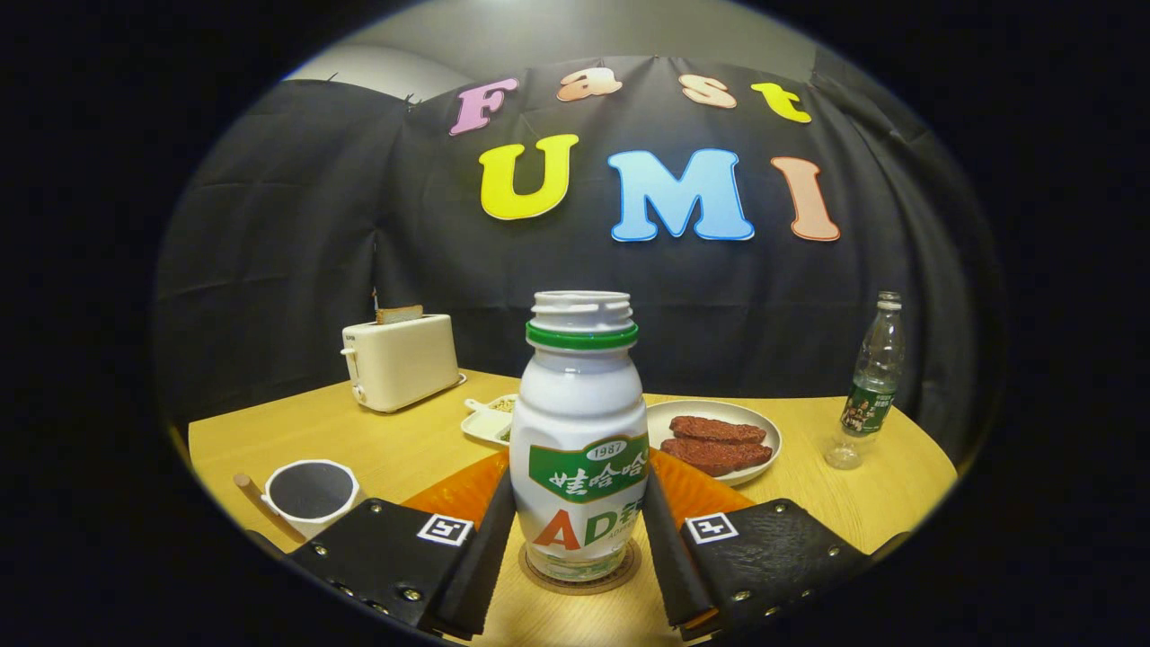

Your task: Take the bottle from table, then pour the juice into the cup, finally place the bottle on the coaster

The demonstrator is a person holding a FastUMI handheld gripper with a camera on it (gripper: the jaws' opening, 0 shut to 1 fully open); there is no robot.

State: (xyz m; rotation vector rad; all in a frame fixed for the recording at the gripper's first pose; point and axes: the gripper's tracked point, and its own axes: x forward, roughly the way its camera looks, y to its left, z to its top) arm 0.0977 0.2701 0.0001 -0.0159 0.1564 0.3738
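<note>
A white juice bottle [582, 422] with a green neck ring and no cap stands upright on a round brown coaster [579, 580] on the wooden table. My gripper [579, 492] holds it low on the body, one fingertip pressed against each side of the label. The white cup [311, 495], dark inside, stands on the table to the left of my left finger. An orange mat [458, 490] lies behind the bottle, partly hidden by it and by my fingers.
A plate [764, 429] with brown patties sits behind the bottle on the right, with a small white dish [490, 420] to its left. Far left stands a cream toaster [400, 361]; far right, a clear water bottle [873, 377]. A wooden stick [256, 503] lies by the cup.
</note>
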